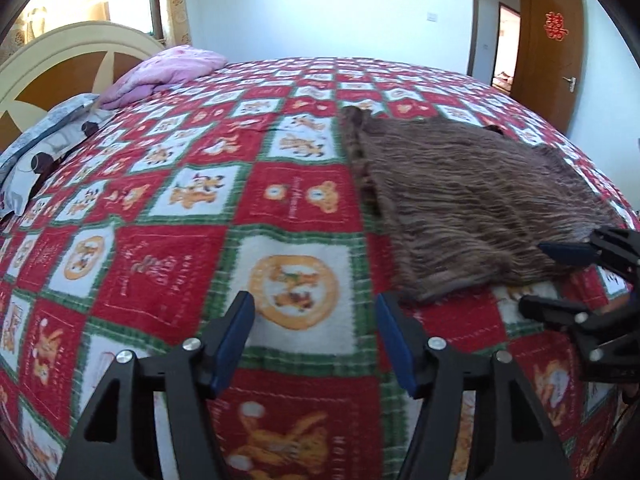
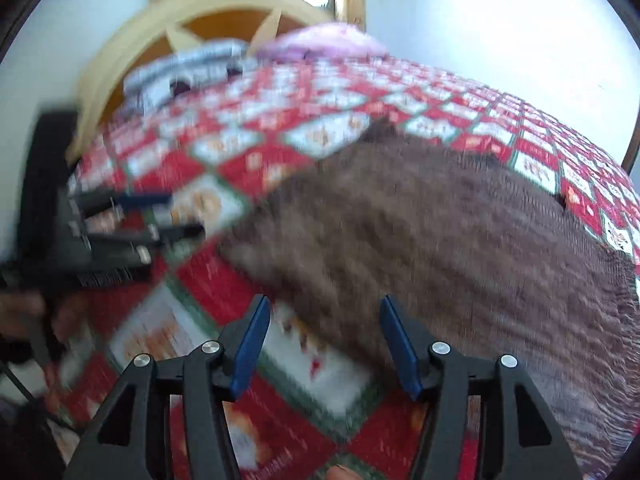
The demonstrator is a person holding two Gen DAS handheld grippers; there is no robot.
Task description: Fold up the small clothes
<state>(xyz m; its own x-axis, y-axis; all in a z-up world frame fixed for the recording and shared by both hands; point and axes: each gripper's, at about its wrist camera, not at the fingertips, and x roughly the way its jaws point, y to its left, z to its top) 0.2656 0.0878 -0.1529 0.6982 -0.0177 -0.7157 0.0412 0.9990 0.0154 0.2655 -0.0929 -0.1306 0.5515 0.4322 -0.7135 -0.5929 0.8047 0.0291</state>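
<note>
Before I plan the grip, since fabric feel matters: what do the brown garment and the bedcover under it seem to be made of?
The brown garment looks like a soft ribbed or crinkled knit, matte, judging by its fine wavy ridges. The bedcover looks like printed fleece or plush: fuzzy pile, blurred-edged red, white and green checks with cartoon figures. Exact fibres cannot be told.

Left of the folded brown ribbed knit garment (image 1: 472,196), the red-checked cartoon bed cover (image 1: 192,216) lies bare; pillows (image 1: 168,74) crowd the headboard (image 1: 68,64).

Right gripper (image 2: 320,344) hovering open over brown garment (image 2: 460,240) edge on checked blanket (image 2: 224,288); left gripper (image 2: 176,216) lying at left.
</note>
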